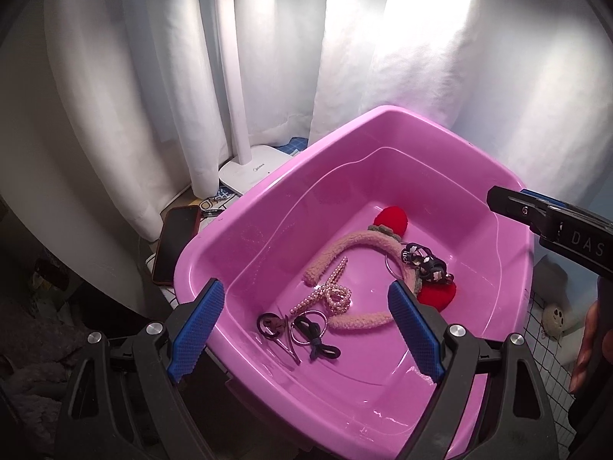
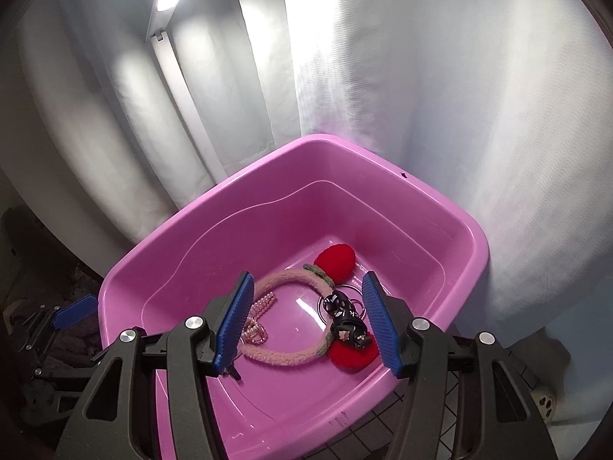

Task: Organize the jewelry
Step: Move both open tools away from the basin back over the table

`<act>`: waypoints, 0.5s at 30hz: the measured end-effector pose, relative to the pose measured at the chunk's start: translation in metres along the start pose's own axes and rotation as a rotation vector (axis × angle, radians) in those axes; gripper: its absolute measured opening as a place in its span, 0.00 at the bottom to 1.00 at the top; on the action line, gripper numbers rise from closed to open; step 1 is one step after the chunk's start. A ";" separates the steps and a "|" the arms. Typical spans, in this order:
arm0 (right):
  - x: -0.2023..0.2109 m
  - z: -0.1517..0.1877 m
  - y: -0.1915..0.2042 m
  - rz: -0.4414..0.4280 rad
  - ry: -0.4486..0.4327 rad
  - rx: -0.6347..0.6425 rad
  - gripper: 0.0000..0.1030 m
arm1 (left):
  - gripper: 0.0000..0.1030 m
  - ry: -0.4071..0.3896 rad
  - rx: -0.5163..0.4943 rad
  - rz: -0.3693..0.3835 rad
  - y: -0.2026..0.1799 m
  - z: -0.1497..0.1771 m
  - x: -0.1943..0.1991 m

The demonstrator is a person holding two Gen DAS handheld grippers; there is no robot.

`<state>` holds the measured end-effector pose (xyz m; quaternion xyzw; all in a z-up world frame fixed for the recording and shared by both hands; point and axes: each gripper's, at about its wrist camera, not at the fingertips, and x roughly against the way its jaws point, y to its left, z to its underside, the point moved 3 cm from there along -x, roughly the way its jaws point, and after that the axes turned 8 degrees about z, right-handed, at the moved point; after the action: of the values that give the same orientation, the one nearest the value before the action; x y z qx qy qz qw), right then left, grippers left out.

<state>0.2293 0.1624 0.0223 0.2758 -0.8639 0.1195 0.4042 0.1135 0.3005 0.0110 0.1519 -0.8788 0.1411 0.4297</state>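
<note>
Left wrist view: left gripper (image 1: 306, 331) fingers spread wide, empty; right gripper (image 2: 306, 322) fingers half-spread, empty too. Fuzzy headband (image 1: 345, 249), pearl necklace (image 1: 331, 293) sit mid-frame inside the pink tub (image 1: 268, 191).

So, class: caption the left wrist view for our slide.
Open left gripper above a pink tub holding headband, pearls and hair ties.
</note>
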 end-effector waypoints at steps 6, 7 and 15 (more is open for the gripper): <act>0.020 0.016 -0.013 -0.010 -0.020 -0.017 0.55 | 0.83 -0.026 -0.015 0.005 -0.014 0.007 0.017; 0.024 0.019 -0.016 -0.013 -0.025 -0.020 0.55 | 0.83 -0.033 -0.018 0.002 -0.016 0.010 0.021; 0.074 0.057 -0.054 0.001 -0.060 -0.007 0.57 | 0.83 -0.065 -0.002 0.010 -0.055 0.033 0.051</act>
<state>0.1850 0.0656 0.0415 0.2773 -0.8763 0.1083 0.3788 0.0814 0.2299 0.0386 0.1516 -0.8932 0.1376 0.4004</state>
